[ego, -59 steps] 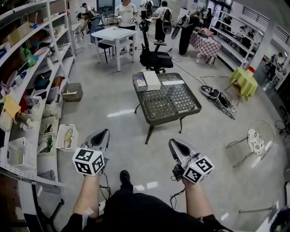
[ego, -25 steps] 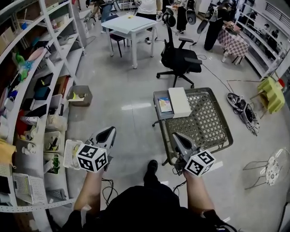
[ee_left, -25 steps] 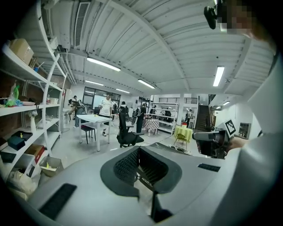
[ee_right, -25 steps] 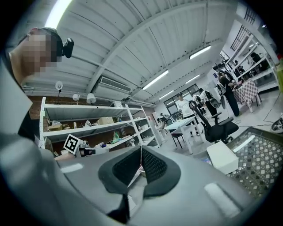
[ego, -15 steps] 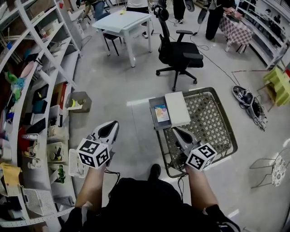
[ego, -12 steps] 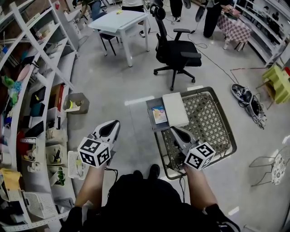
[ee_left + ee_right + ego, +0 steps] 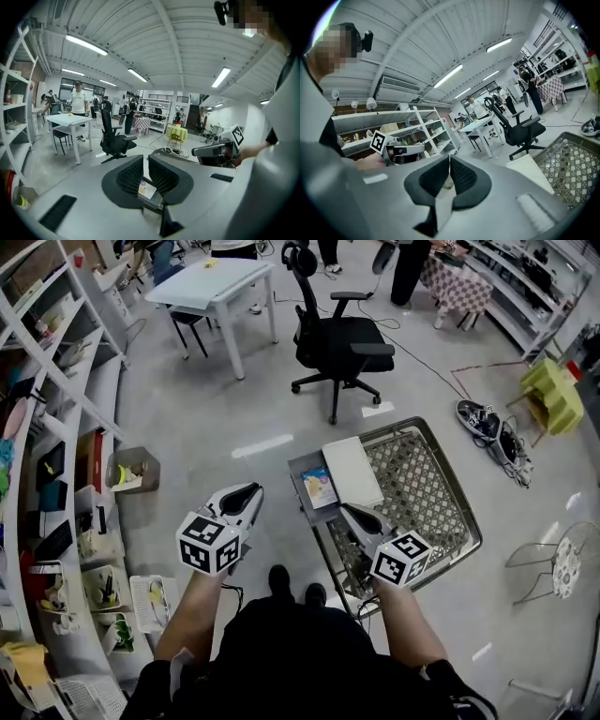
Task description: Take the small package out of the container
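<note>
- Two tongs, each carrying one marker cube: the left tongs (image 7: 249, 491) and the right tongs (image 7: 345, 510).
- One low table (image 7: 427, 488) with a woven mesh top.
- One grey container (image 7: 298, 470) on that table, with one small package (image 7: 319, 489) inside.
- One flat white box (image 7: 352, 470) just beside the container.
- One black office chair (image 7: 339, 338).
- One white table (image 7: 211, 279) farther off.

Package (image 7: 319, 489) lies in container (image 7: 301, 469), left of probable lid (image 7: 352, 472).

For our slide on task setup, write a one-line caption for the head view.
Person at a mesh table, left gripper and right gripper shut, small package lying in the grey container.
</note>
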The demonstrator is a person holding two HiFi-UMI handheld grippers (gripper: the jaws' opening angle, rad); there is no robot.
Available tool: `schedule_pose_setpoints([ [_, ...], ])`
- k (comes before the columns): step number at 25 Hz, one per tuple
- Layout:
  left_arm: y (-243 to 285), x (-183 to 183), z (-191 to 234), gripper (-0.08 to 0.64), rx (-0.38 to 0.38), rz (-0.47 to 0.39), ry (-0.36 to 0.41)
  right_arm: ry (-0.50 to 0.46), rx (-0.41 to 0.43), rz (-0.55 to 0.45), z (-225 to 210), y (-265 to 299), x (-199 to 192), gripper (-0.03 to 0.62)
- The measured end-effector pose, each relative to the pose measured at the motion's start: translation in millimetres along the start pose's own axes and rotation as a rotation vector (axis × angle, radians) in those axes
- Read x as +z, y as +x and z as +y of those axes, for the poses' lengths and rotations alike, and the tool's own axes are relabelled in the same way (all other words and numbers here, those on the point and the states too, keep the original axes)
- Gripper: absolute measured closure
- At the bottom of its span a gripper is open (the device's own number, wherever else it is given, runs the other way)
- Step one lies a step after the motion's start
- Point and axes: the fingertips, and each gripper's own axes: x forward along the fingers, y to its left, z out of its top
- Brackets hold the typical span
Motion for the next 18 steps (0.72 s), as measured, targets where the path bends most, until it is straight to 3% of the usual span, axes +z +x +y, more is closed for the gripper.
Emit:
schedule_pose_setpoints([
  [12,95.1,-34.7,27.5,0.42,-0.274,0.211,0.112,0.035,-0.176,0.051,-12.7,55.9,-13.9,0.574],
  [18,149.9,-74.7,21.5,0.385,-0.356,0.351,0.182,0.095,-0.23,0.094,-44.2,60.7,-42.6,0.574],
])
